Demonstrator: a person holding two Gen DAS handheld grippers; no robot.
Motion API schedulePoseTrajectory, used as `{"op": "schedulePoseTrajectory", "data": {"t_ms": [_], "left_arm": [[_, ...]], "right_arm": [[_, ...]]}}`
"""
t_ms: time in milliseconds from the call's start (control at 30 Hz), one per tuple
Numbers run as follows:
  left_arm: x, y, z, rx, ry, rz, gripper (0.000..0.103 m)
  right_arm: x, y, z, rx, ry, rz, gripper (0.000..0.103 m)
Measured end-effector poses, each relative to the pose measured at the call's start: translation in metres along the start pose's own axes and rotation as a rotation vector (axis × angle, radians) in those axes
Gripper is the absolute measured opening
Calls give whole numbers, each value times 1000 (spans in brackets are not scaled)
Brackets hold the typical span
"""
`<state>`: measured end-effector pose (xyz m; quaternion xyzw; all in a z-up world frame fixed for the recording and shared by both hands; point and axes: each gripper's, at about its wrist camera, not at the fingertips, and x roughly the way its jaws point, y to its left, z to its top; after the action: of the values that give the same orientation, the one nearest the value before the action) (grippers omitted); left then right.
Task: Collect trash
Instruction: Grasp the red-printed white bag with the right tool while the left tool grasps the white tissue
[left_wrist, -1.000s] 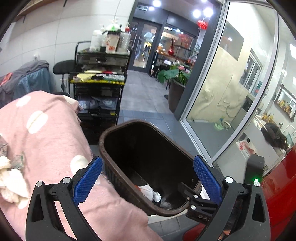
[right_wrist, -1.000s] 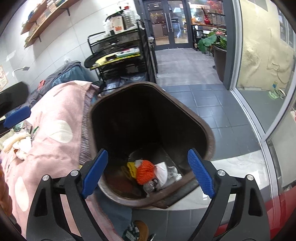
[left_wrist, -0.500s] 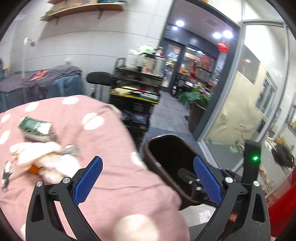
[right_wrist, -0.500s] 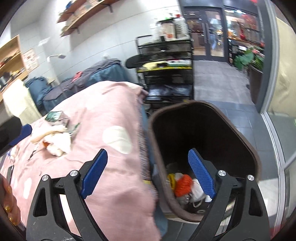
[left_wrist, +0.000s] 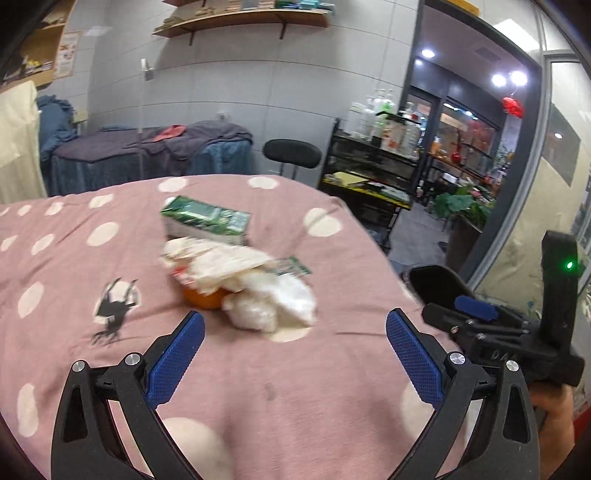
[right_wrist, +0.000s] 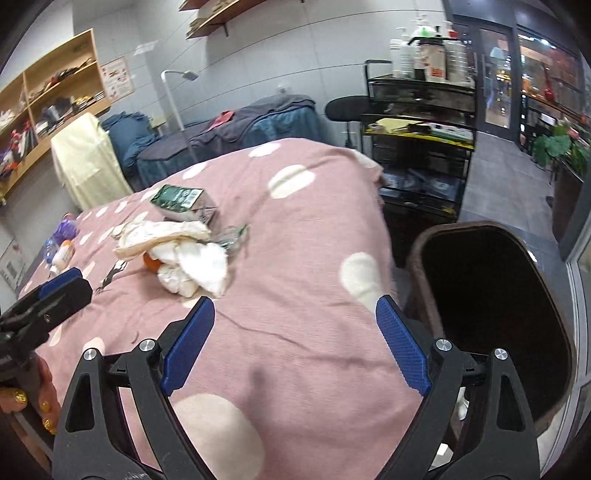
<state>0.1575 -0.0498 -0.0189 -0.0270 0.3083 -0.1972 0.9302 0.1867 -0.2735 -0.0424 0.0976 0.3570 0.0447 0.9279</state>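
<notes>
Left gripper: hovering above the pink spotted blanket, jaws gaping wide, gripping nothing.
Right gripper: likewise spread wide and carrying nothing.
Trash pile: white tissues, orange piece, wrapper, lying mid-blanket.
Green carton: lying just behind the pile.
Brown bin: standing beside the blanket's edge.

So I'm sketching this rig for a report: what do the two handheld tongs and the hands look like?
Both tongs, left and right, have black plastic frames with triangular cut-outs, silver screws and textured blue pads. The right unit's black body carries a green light. The left hand has gold glitter nails; no sleeves or cables show.
</notes>
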Motion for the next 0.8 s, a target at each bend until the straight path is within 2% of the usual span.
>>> {"op": "schedulePoseTrajectory", "data": {"t_ms": [333, 500, 700, 800], "left_arm": [[0, 66, -26, -70, 78, 112, 97], [3, 86, -19, -99, 77, 114, 97], [9, 87, -14, -78, 84, 115, 97], [11, 87, -15, -72, 92, 111, 97]], "right_arm": [[42, 49, 18, -94, 94, 60, 88], [58, 74, 31, -164, 105, 91, 88], [81, 115, 49, -272, 131, 188, 88], [97, 137, 55, -335, 140, 201, 88]]}}
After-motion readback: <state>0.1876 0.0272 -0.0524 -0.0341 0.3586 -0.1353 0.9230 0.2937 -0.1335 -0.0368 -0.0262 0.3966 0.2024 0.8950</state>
